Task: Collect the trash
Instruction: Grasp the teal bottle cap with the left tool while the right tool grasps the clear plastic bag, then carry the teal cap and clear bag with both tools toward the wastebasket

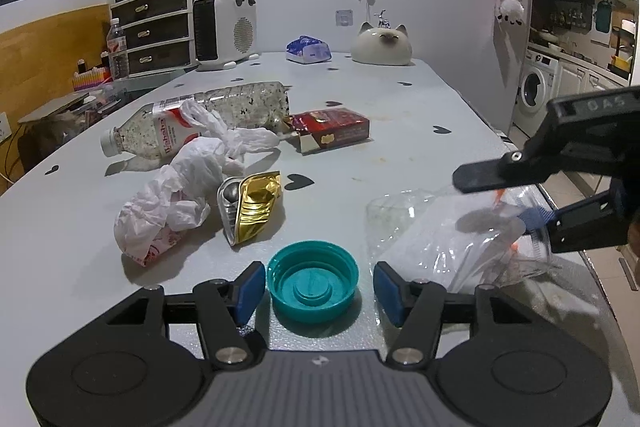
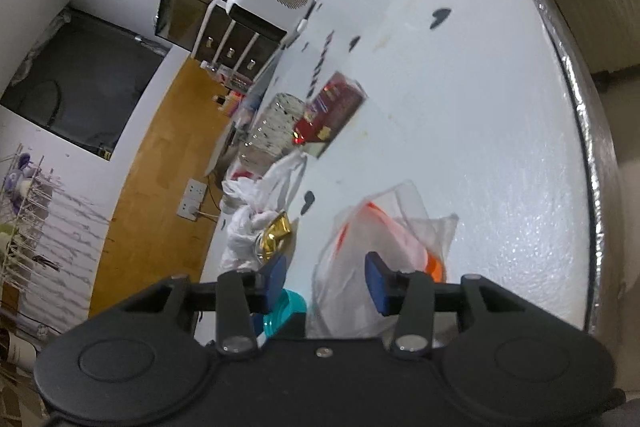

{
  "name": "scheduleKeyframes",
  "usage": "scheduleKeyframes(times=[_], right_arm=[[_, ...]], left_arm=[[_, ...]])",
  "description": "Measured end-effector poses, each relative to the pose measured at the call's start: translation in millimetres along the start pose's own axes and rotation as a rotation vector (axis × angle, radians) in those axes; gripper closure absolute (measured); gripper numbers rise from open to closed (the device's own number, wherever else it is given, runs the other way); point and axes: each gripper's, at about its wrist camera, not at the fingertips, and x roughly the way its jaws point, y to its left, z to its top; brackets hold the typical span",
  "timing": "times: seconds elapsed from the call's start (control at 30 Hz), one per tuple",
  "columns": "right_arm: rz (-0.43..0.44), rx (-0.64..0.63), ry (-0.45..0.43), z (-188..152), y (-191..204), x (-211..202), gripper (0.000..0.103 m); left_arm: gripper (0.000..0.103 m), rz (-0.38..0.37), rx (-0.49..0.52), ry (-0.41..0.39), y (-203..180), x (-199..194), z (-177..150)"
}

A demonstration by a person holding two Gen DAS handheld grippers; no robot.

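We are closing in on the teal cap [image 1: 313, 283], lying open side up on the table [image 1: 420, 131] directly between our left gripper's [image 1: 320, 291] parted pads, untouched. Our right gripper [image 1: 516, 199], off to the right, is half open around the clear bag [image 1: 452, 239], not visibly pinching it. The bottle's [image 1: 192, 123] label is reading roughly "Wahaha".

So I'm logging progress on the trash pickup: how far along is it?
Nothing looks collected yet. In hand: the left hand-held gripper stands open around the teal plastic cap; the right hand-held gripper is at the clear plastic bag. Left: crushed bottle, red carton, gold foil pouch, white crumpled bag.
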Motion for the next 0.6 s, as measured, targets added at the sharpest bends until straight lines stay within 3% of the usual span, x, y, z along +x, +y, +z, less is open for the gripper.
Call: scheduleKeyframes(times=[0.03, 0.1, 0.37, 0.6], right_arm=[[0.001, 0.002, 0.009, -0.6, -1.0, 2.3, 0.062], [-0.01, -0.011, 0.037, -2.6, -0.4, 7.0, 0.08], [-0.05, -0.184, 0.023, -17.1, 9.1, -11.0, 0.083], [-0.075, -0.307, -0.027, -26.6, 16.5, -36.0, 0.084]], left_arm=[[0.038, 0.006, 0.001, 0.0, 0.1, 0.2, 0.1], [0.036, 0.01, 0.002, 0.001, 0.4, 0.2, 0.5], [0.034, -0.039, 0.011, 0.0, -1.1, 0.2, 0.2], [0.035, -0.003, -0.018, 0.027, 2.8, 4.6, 0.7]])
